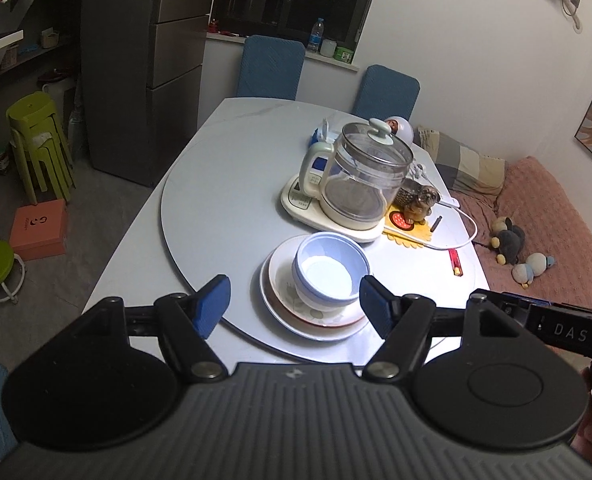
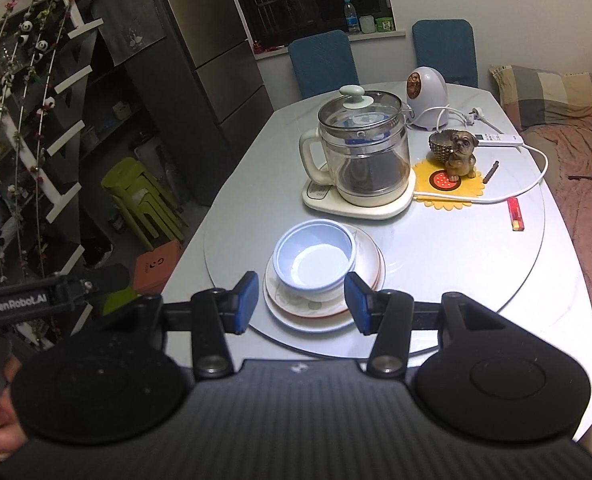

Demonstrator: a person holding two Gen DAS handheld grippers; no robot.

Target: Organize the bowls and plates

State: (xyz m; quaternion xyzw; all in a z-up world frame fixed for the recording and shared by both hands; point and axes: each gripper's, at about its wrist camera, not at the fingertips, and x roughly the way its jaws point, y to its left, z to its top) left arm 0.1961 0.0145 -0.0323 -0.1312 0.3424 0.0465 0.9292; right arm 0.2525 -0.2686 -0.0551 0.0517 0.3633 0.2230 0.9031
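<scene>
The left gripper [image 1: 294, 306] has its blue pads wide apart and holds nothing. The right gripper [image 2: 301, 300] has its jaws apart too, but less wide, and nothing is between them. Both hang above the near edge of the table [image 1: 136, 248], apart from the dishes.

The stacked blue bowls [image 1: 330, 270] are round, smooth and glossy, with a pale inside. They stand on the stack of plates [image 1: 316, 322], which are white with a faint leaf pattern; a reddish rim shows under the top one. The stack stands on the round turntable [image 1: 200, 200], just in front of the glass kettle [image 1: 366, 176]. How many bowls and plates are stacked is hard to count.
</scene>
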